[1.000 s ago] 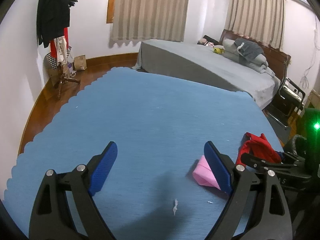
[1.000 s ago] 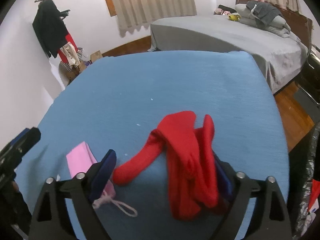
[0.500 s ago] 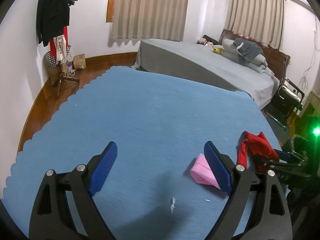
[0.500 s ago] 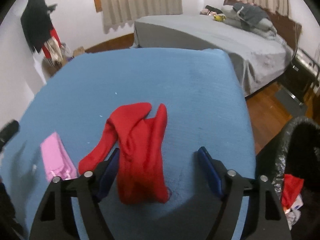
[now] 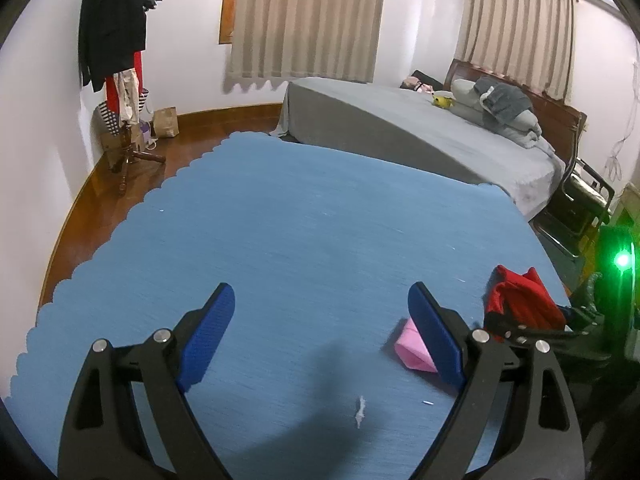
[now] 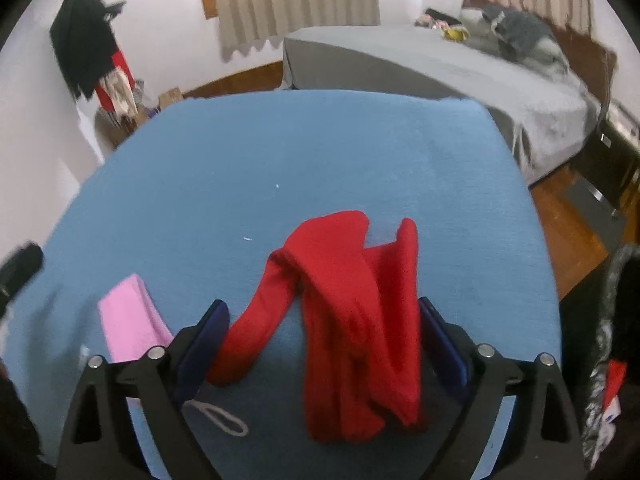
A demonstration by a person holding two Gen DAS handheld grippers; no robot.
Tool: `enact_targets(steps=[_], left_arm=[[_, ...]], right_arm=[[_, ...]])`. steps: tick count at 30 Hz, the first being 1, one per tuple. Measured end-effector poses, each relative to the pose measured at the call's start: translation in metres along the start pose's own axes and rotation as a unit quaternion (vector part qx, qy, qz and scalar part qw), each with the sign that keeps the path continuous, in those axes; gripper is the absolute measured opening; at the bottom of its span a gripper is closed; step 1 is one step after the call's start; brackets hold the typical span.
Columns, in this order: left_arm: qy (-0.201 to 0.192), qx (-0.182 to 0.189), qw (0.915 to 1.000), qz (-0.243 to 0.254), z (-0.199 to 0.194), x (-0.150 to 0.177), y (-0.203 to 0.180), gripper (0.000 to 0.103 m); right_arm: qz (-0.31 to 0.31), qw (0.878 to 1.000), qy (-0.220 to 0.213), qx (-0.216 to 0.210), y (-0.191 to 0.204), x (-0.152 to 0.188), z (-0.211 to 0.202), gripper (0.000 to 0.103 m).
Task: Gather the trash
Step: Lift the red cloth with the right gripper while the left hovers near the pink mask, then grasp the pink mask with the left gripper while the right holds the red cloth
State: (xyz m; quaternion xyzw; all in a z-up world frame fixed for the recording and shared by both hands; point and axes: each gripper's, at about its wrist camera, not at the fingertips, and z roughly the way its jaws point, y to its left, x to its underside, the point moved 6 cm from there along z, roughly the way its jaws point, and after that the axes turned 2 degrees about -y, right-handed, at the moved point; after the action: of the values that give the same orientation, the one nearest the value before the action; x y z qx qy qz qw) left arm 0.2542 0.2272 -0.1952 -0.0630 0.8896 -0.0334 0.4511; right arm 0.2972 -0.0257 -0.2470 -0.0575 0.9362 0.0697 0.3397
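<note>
Right tongs [image 6: 320,344] spread wide around red cloth [image 6: 352,320], left tongs [image 5: 320,336] wide, empty

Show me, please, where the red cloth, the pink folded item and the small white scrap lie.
Red cloth [image 6: 352,312], right wrist view, middle of its folds.
Pink folded item [image 6: 128,328], right wrist view, flat top face.
Small white scrap [image 5: 361,411], left wrist view, its centre.

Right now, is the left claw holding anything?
No: the left claw is wide open over the blue mat, with the pink bag lying beyond its right finger.
</note>
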Motion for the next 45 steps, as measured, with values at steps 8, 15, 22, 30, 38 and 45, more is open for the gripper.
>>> enact_targets(steps=[8, 15, 22, 30, 38, 45], left_arm=[[0.002, 0.003, 1.0000, -0.005, 0.000, 0.002, -0.001, 0.086], [0.006, 0.012, 0.9999, -0.001, 0.001, 0.004, -0.010, 0.086], [0.007, 0.018, 0.9998, 0.007, 0.001, 0.004, -0.021, 0.086], [0.027, 0.045, 0.9986, -0.001, 0.004, 0.015, -0.045, 0.086], [0.072, 0.049, 0.9960, 0.020, 0.022, 0.038, -0.090, 0.086], [0.116, 0.023, 0.9928, 0.019, 0.039, 0.060, -0.092, 0.086]], right_arm=[[-0.002, 0.999, 0.004, 0.034, -0.020, 0.005, -0.015, 0.048], [0.030, 0.999, 0.006, -0.016, -0.032, 0.003, -0.020, 0.041], [0.021, 1.000, 0.004, -0.019, -0.027, 0.000, -0.013, 0.048], [0.031, 0.999, 0.004, -0.041, -0.037, 0.003, -0.019, 0.017], [0.047, 0.998, -0.003, -0.043, -0.051, 0.007, -0.031, 0.017], [0.058, 0.997, -0.007, -0.052, -0.059, 0.009, -0.034, 0.017]])
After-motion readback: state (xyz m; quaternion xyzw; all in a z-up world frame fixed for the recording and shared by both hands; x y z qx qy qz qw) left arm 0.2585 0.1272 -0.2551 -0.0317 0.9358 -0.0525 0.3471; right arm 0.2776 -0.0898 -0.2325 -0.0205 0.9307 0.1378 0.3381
